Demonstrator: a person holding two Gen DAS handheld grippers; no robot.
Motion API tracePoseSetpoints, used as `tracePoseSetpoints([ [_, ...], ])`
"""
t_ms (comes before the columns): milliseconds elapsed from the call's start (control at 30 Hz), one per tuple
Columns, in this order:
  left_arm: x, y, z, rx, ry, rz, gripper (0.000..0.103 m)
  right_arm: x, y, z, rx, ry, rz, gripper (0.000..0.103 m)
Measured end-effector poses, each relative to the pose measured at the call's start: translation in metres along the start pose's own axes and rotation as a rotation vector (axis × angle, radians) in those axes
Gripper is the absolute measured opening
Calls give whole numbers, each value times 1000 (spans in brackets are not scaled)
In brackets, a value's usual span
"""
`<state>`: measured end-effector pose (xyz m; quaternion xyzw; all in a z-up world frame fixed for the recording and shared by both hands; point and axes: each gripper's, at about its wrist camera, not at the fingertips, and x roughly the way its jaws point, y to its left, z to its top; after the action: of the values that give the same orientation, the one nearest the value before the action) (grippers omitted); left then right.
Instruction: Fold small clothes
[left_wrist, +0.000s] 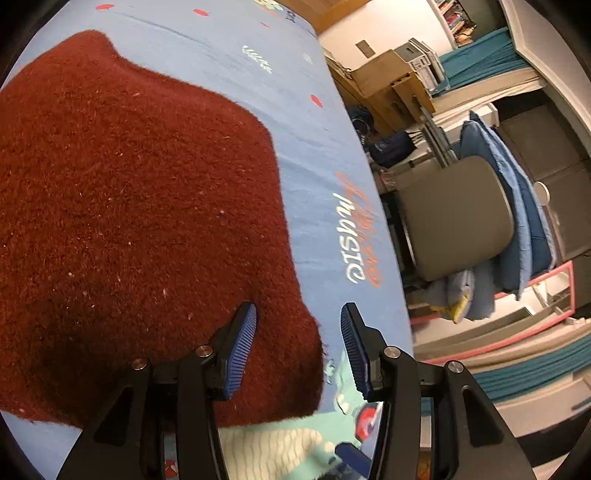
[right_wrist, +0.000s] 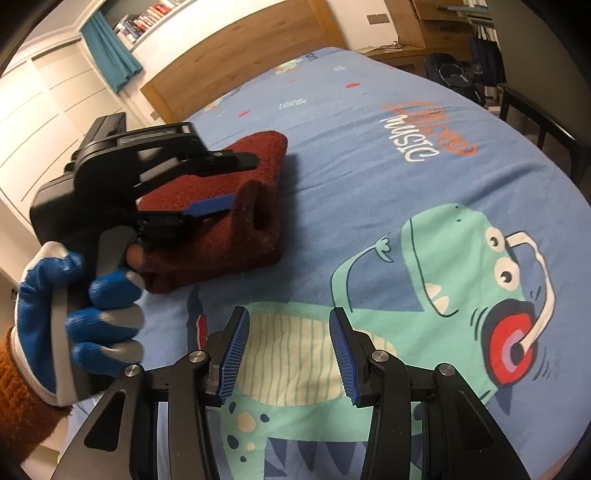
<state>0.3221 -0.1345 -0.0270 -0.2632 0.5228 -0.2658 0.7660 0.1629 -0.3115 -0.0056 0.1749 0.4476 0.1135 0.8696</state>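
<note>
A dark red knitted garment (left_wrist: 129, 206) lies folded in a thick bundle on the blue bed sheet (left_wrist: 317, 155); it also shows in the right wrist view (right_wrist: 229, 229). My left gripper (left_wrist: 297, 325) is open and hovers just over the bundle's near corner, one pad above the cloth and one beside it. In the right wrist view the left gripper (right_wrist: 221, 181) is seen from the side over the bundle, held by a gloved hand (right_wrist: 81, 310). My right gripper (right_wrist: 288, 336) is open and empty above the dinosaur print (right_wrist: 461, 280), well short of the garment.
The bed edge (left_wrist: 388, 229) drops off to the right of the garment. Past it stand a grey chair (left_wrist: 454, 221) with blue bedding (left_wrist: 517, 206) and cardboard boxes (left_wrist: 388, 77). A wooden headboard (right_wrist: 240, 62) closes the far end.
</note>
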Motion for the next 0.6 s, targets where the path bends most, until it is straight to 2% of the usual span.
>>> tracePoseSetpoints([
  [200, -37, -4, 8, 70, 18, -27, 42, -5, 15, 11, -35, -13, -8, 46],
  [300, -60, -6, 11, 139, 12, -16, 42, -5, 31, 23, -63, -25, 7, 46],
  [400, -89, 0, 17, 228, -20, 54, 43, -3, 53, 38, -104, -42, 22, 46],
  [467, -108, 12, 22, 276, -52, 128, 43, 3, 68, 50, -134, -49, 29, 46],
  [600, -132, 34, 24, 322, -76, 191, 43, 24, 96, 75, -183, -61, 42, 46],
])
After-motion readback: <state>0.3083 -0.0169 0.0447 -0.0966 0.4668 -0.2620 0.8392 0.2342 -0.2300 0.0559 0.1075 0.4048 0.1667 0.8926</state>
